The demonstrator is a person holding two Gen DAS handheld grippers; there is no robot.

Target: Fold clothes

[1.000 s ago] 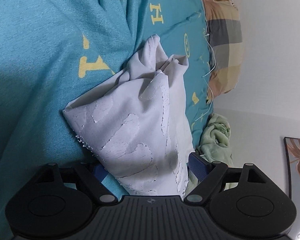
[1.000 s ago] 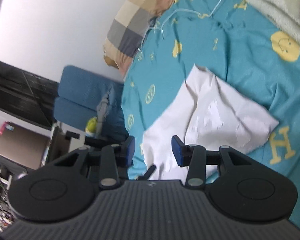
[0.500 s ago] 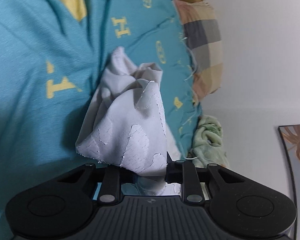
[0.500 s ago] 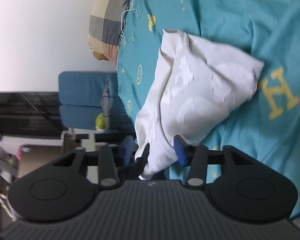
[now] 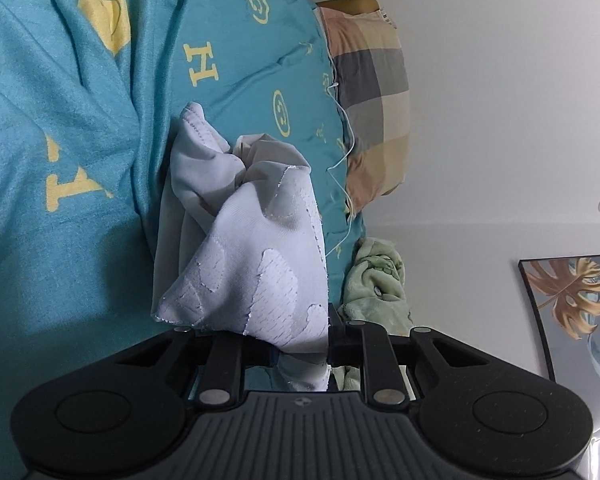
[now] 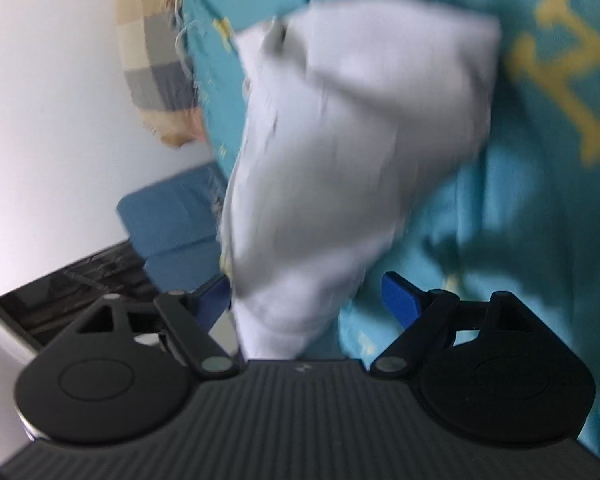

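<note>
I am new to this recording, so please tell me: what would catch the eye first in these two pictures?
First, the white garment, bunched in the middle and pinched by the left gripper. Behind it spreads the teal bedsheet with yellow letters, and a checked pillow against the wall. The right gripper stands open around the garment's lower end.

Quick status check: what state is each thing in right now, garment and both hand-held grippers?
white garment: bunched, unfolded, lying on the teal bedspread.
left hand-held gripper: shut on the garment's edge.
right hand-held gripper: jaws just opened wide; cloth between them, not pinched.
checked pillow: at the bed's far end.
</note>
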